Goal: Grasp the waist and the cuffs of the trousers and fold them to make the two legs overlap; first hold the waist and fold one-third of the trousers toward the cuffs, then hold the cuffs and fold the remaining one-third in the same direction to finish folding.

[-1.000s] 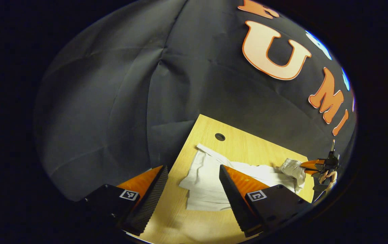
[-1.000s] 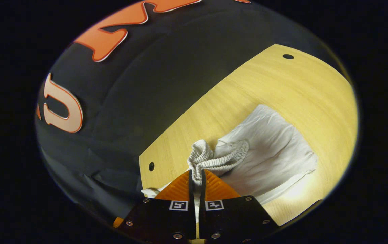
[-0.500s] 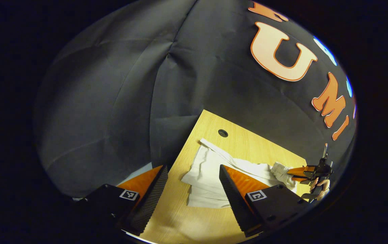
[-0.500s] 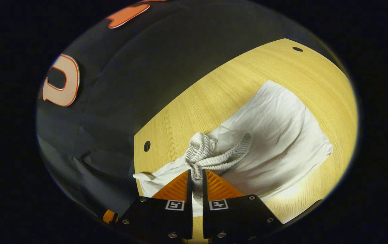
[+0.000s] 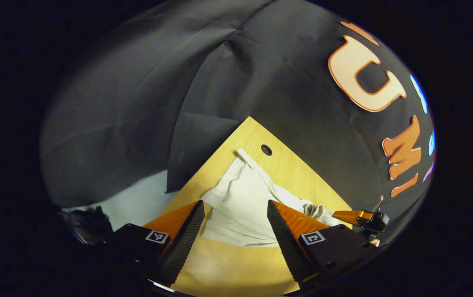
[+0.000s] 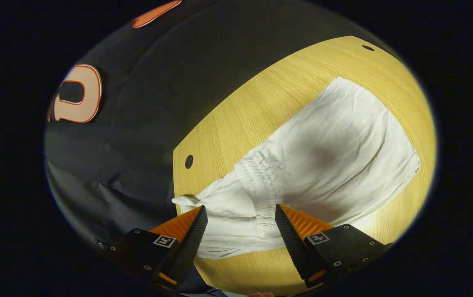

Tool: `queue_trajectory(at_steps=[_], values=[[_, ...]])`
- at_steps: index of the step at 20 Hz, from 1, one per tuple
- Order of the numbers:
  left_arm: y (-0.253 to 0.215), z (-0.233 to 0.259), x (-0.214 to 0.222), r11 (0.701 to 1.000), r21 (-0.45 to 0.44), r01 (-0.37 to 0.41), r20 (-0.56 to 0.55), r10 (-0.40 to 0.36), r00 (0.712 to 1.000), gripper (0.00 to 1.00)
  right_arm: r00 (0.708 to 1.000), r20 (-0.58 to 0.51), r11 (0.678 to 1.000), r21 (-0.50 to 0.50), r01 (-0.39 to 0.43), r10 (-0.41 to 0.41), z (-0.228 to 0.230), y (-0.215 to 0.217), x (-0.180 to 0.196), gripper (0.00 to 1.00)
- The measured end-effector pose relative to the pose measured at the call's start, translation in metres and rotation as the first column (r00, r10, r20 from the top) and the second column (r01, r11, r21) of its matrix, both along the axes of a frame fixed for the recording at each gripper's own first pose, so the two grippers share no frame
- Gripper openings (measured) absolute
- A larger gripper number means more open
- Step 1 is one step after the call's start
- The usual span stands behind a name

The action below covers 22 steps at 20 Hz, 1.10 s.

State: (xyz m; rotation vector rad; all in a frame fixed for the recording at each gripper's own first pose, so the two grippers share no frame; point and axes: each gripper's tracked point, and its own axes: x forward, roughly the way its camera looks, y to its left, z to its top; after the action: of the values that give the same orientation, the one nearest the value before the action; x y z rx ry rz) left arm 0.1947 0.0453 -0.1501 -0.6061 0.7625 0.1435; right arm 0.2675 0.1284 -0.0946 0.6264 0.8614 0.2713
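Both claws spread above white trousers (image 6: 323,165); bare table (image 6: 236,123) borders waist edge.

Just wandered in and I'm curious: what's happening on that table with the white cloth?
A person is folding white trousers on a wooden table with a handheld gripper in each hand. Both the right gripper and the left gripper are open and hover over the cloth, gripping nothing. The trousers lie flat, partly folded, the gathered waistband resting on top.
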Motion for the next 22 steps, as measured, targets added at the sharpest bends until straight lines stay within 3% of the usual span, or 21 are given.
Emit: queue_trajectory(at_steps=[4, 7, 11, 13, 16, 22], values=[[-0.012, -0.031, -0.011, 0.977, -0.187, -0.104, -0.072, 0.092, 0.993, 1.00, 1.000, -0.014, 1.000, 0.003, 0.004, -0.004, -0.002, -0.013, -0.002, 0.98], [-0.020, -0.052, -0.023, 0.937, -0.292, -0.191, -0.138, 0.156, 0.978, 1.00, 0.999, -0.036, 0.999, 0.032, 0.007, -0.006, -0.003, -0.022, -0.004, 0.98], [-0.035, -0.080, -0.030, 0.860, -0.419, -0.293, -0.223, 0.216, 0.951, 1.00, 0.998, -0.069, 0.998, 0.059, 0.017, -0.013, -0.007, -0.032, -0.007, 0.98], [-0.038, -0.091, -0.028, 0.827, -0.450, -0.336, -0.250, 0.244, 0.937, 1.00, 0.998, -0.067, 0.999, 0.032, 0.018, -0.016, -0.012, -0.044, -0.004, 0.98], [-0.035, -0.100, -0.024, 0.806, -0.460, -0.372, -0.267, 0.274, 0.924, 1.00, 0.996, -0.080, 0.999, 0.038, 0.037, -0.034, -0.012, -0.060, -0.001, 0.98], [-0.035, -0.109, 0.000, 0.815, -0.446, -0.370, -0.247, 0.286, 0.926, 1.00, 0.993, -0.094, 0.994, 0.075, 0.076, -0.069, -0.009, -0.085, 0.006, 0.99]])
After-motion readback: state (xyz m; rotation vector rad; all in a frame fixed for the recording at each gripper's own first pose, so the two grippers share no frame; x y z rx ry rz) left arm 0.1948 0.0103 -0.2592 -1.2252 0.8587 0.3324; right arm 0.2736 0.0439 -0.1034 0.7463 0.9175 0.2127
